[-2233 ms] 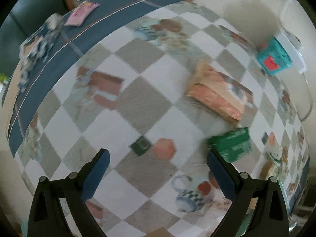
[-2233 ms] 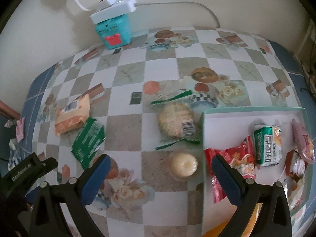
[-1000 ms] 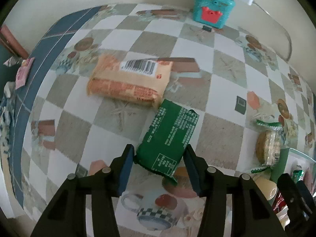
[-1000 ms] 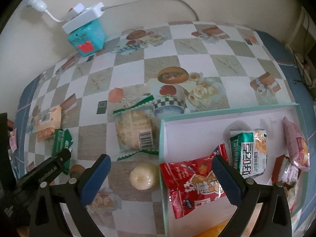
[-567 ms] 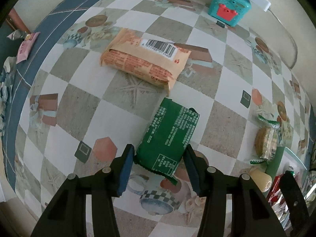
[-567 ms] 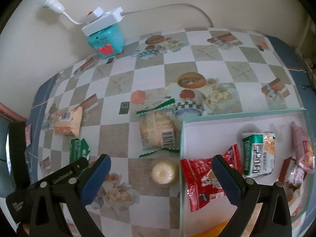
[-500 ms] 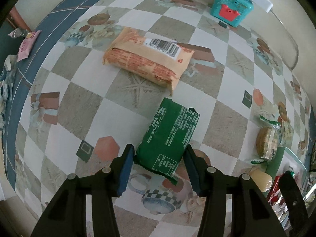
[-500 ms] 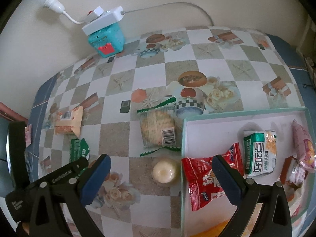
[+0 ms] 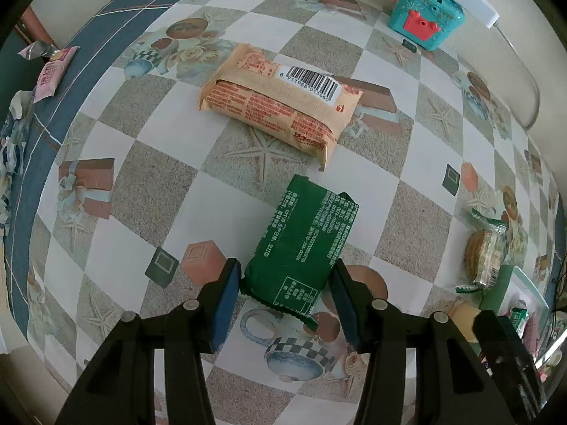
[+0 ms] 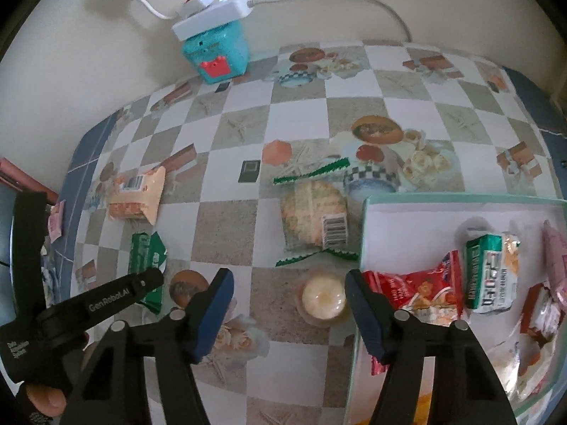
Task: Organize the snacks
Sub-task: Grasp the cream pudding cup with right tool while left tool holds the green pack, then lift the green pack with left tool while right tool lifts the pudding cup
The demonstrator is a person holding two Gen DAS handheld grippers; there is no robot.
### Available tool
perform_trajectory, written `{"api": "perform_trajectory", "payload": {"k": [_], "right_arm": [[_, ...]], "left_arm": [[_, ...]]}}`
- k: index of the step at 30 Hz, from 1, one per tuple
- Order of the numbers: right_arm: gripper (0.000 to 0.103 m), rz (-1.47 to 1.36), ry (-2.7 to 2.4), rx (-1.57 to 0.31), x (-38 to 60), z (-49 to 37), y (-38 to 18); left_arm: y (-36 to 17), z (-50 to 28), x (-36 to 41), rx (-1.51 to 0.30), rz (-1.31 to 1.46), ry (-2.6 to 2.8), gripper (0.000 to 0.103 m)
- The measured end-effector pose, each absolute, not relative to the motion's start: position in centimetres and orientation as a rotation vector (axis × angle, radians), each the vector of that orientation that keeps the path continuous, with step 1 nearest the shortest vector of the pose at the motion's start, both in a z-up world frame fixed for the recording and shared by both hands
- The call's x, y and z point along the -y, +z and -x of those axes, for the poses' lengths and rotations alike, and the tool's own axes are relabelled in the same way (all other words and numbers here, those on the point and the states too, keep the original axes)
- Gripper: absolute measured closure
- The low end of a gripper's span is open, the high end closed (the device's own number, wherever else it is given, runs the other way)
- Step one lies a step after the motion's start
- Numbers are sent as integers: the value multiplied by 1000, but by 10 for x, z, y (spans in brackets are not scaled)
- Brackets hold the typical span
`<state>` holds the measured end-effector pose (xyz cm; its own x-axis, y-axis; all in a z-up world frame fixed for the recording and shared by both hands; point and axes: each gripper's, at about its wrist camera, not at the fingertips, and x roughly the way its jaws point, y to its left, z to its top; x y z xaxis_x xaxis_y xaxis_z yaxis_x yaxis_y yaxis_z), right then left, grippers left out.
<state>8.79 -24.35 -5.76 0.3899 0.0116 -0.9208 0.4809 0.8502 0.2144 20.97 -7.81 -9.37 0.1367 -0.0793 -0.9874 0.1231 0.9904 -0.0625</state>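
The left gripper (image 9: 285, 297) now holds the green packet (image 9: 301, 248) by its near end: both blue fingers (image 9: 225, 304) press on its sides, where two seconds ago they stood wide over the bare bench (image 9: 106, 248). The packet keeps the same place between them while the cloth pattern underneath has slid, so I judge it is lifted and travelling, probably toward the box (image 10: 460, 200).

The right gripper (image 10: 287, 304) was fully spread a second ago. Its fingers are closing now, and the round cream snack (image 10: 322, 299) lies between them on the bench, not yet touched. This looks like the start of a second grasp.

The left wrist view shows the grip on the packet clearly, and also the orange biscuit pack (image 9: 280, 95) just beyond it; the box is only a sliver at the right edge. The right wrist view shows inside the box: a red bag (image 10: 414, 288), a green-white pack (image 10: 490, 271) and other snacks. It also shows the clear cracker pack (image 10: 313, 217) just beside the box wall.
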Motion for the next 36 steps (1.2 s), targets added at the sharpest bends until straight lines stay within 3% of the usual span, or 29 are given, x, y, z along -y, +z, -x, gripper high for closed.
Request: {"api": "perform_trajectory", "payload": {"k": [7, 10, 17, 24, 36], "right_arm": [[40, -470, -341, -1154, 245, -90, -67], [52, -466, -335, -1161, 243, -92, -70], [59, -417, -280, -1166, 225, -98, -69], [64, -399, -316, -1247, 228, -96, -86], [65, -370, -327, -1228, 223, -91, -73]], "left_arm": [[-90, -208, 71, -1428, -36, -148, 50], [-94, -208, 72, -1433, -39, -145, 50], [-103, -207, 70, -1441, -44, -135, 50], [-105, -206, 70, -1440, -48, -133, 50], [-94, -201, 67, -1424, -39, -130, 55]]}}
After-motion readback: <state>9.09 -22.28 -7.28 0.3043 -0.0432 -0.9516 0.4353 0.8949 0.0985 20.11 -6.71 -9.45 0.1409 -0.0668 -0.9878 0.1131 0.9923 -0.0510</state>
